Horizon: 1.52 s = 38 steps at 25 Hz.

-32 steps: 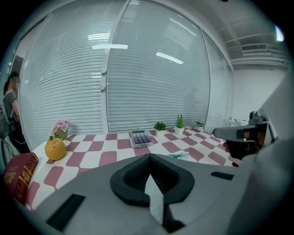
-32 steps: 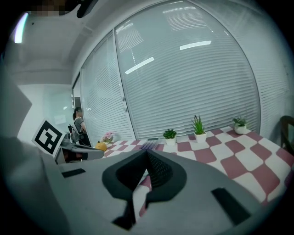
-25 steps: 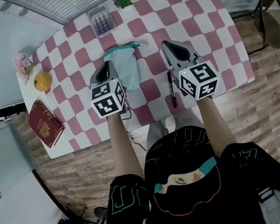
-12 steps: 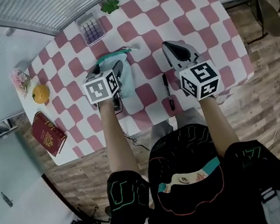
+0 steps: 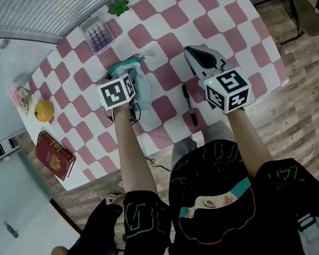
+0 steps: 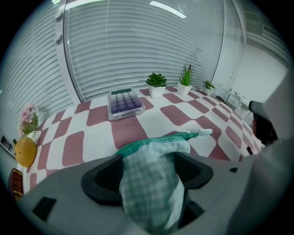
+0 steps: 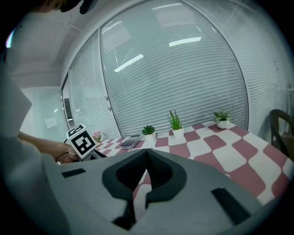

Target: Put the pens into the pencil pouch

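Left gripper point(image 6: 149, 170) jaws, just opened wide, are set astride the green checked pencil pouch point(image 5: 143, 89) without pressing it. At the pouch's three o'clock the right gripper point(image 7: 147, 170) is held closed and empty; a black pen point(image 5: 188, 105) is laid at four o'clock.

Pen point(image 5: 188, 105) right of pouch point(image 5: 142, 86) on table point(image 5: 233, 25)

Pencil pouch point(image 6: 151, 183) reads as soft woven cloth, matt, green-checked, with a stitched teal edge. The surface point(image 6: 92, 137) looks smooth, faintly sheeny. Pen point(image 5: 188, 105): black plastic. Near the far edge, a clear glossy plastic tray point(image 6: 124, 103).
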Each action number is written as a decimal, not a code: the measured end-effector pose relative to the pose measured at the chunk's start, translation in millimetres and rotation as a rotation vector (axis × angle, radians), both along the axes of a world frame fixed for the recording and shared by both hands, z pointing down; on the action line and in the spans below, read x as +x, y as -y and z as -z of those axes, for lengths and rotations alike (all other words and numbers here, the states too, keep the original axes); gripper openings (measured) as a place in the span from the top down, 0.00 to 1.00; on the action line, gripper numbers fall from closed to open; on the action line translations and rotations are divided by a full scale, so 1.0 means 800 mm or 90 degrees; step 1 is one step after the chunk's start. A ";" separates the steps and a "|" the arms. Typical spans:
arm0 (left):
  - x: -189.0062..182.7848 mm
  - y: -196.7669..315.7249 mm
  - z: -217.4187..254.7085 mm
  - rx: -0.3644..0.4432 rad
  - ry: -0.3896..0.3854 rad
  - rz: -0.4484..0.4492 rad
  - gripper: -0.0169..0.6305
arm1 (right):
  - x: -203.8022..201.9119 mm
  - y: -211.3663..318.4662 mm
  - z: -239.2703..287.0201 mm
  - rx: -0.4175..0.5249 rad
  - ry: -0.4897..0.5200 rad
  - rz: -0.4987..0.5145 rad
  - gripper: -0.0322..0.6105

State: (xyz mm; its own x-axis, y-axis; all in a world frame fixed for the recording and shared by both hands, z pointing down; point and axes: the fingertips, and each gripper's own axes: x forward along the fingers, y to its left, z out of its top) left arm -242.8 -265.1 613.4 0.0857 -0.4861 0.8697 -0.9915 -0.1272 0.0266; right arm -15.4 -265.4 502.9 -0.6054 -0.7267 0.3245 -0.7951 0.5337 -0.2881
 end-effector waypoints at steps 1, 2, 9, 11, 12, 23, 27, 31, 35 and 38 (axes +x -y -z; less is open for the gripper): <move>0.000 0.000 -0.001 -0.004 0.006 0.000 0.42 | -0.001 0.000 -0.001 -0.001 0.001 0.001 0.96; 0.001 -0.001 -0.001 -0.008 0.007 0.001 0.43 | -0.002 0.000 -0.001 -0.002 0.003 0.002 0.96; 0.017 -0.003 0.000 -0.009 -0.015 -0.002 0.66 | -0.014 -0.003 0.000 -0.004 0.008 0.009 0.96; 0.022 -0.002 0.001 0.003 -0.025 -0.006 0.80 | -0.018 -0.004 0.002 -0.002 0.007 0.013 0.96; 0.024 -0.003 0.001 0.012 -0.034 -0.007 0.88 | -0.021 -0.006 0.003 -0.001 0.007 0.015 0.96; 0.003 -0.013 0.115 0.279 -0.182 0.027 0.97 | -0.051 -0.018 0.024 0.016 0.008 0.031 0.96; -0.027 -0.035 0.179 0.401 -0.197 0.041 0.97 | -0.083 -0.018 0.043 0.038 0.018 0.047 0.96; -0.063 -0.073 0.231 0.493 -0.189 0.042 0.97 | -0.124 -0.021 0.076 0.072 0.033 0.065 0.96; -0.099 -0.111 0.270 0.573 -0.196 0.030 0.97 | -0.171 -0.025 0.118 0.128 0.042 0.103 0.96; -0.125 -0.138 0.300 0.634 -0.205 0.010 0.97 | -0.201 -0.029 0.148 0.168 0.046 0.124 0.96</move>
State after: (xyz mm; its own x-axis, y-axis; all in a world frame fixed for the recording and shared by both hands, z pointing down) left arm -343.1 -154.9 373.5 0.2298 -0.9731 0.0128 -0.9578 -0.2238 0.1804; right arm -176.2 -241.9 384.2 -0.7553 -0.6490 0.0917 -0.6540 0.7369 -0.1713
